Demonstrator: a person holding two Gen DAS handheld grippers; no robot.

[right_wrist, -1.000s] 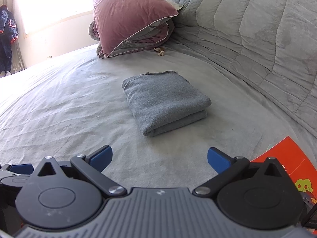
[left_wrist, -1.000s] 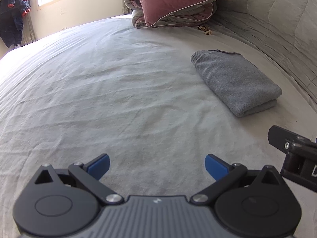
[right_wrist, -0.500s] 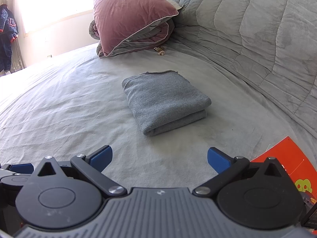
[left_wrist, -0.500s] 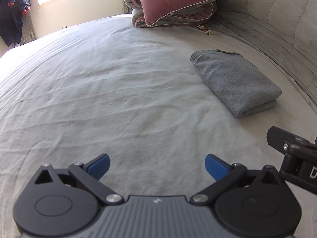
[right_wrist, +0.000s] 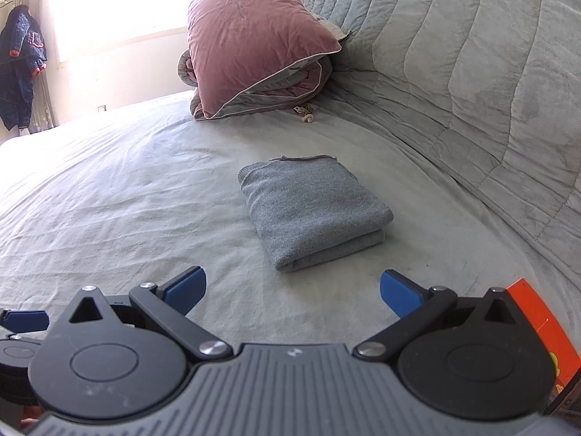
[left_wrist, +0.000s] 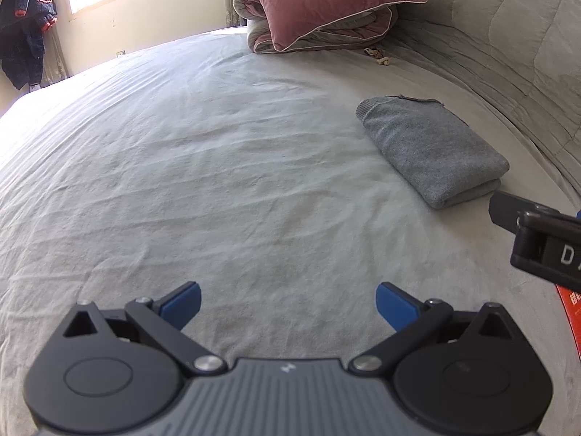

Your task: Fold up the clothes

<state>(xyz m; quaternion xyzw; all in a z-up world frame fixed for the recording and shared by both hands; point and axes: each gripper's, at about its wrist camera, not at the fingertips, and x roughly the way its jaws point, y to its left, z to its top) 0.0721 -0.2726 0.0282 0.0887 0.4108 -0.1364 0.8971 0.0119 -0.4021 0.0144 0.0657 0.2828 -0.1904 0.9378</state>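
Note:
A grey garment (right_wrist: 312, 210) lies folded into a neat rectangle on the grey bed sheet (right_wrist: 109, 196), ahead of my right gripper (right_wrist: 292, 289). It also shows in the left wrist view (left_wrist: 432, 152), at the right. My left gripper (left_wrist: 287, 303) is open and empty above bare sheet (left_wrist: 181, 181), well left of the garment. My right gripper is open and empty, a short way in front of the garment's near fold. Part of the right gripper's body (left_wrist: 537, 239) shows at the right edge of the left wrist view.
A pink pillow (right_wrist: 254, 47) rests on a rolled quilt (right_wrist: 290, 87) at the back of the bed. A quilted grey headboard (right_wrist: 472, 72) runs along the right. An orange box (right_wrist: 544, 330) lies at the near right. A dark jacket (left_wrist: 25, 29) hangs by the window.
Both grippers stay open and nearly still. The view has shifted very slightly; the folded garment has not moved.

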